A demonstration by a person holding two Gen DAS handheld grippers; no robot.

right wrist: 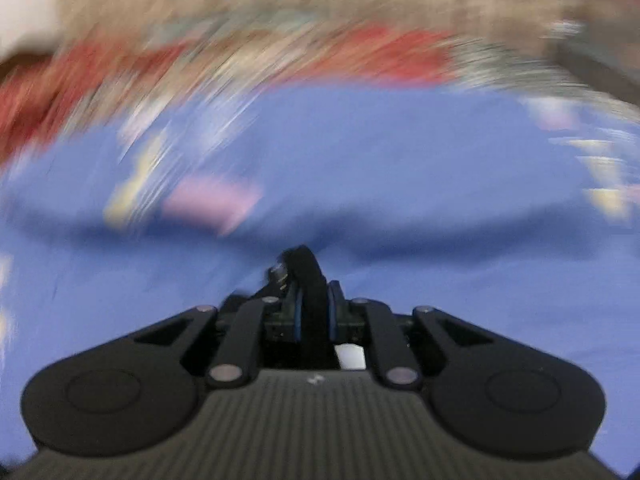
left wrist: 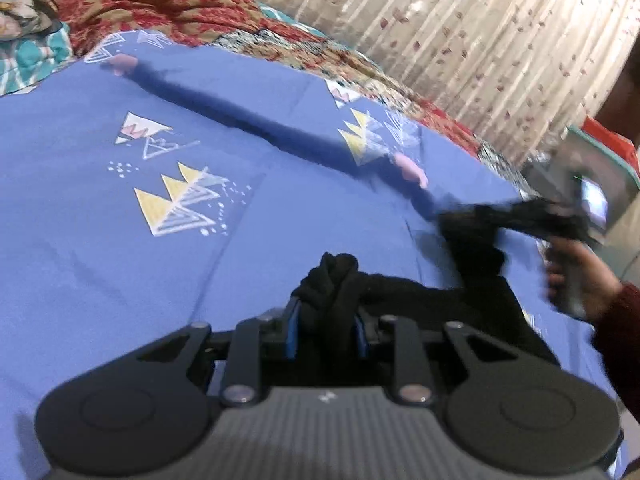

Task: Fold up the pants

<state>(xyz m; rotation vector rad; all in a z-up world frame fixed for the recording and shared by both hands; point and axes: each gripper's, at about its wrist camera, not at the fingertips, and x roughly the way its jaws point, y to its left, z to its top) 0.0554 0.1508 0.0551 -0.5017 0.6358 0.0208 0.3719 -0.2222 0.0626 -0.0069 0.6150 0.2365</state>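
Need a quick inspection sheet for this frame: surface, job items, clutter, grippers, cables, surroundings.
Surface: blue bedsheet with triangle prints, creased.
Job's things: black pants, bunched, stretched between both grippers.
Clutter: red floral blanket heaped at the far edge.
Grippers: left gripper shut on pants; right gripper shut on pants, its view badly motion-blurred.
Cables: nothing seen.
Surroundings: patterned curtain behind the bed.
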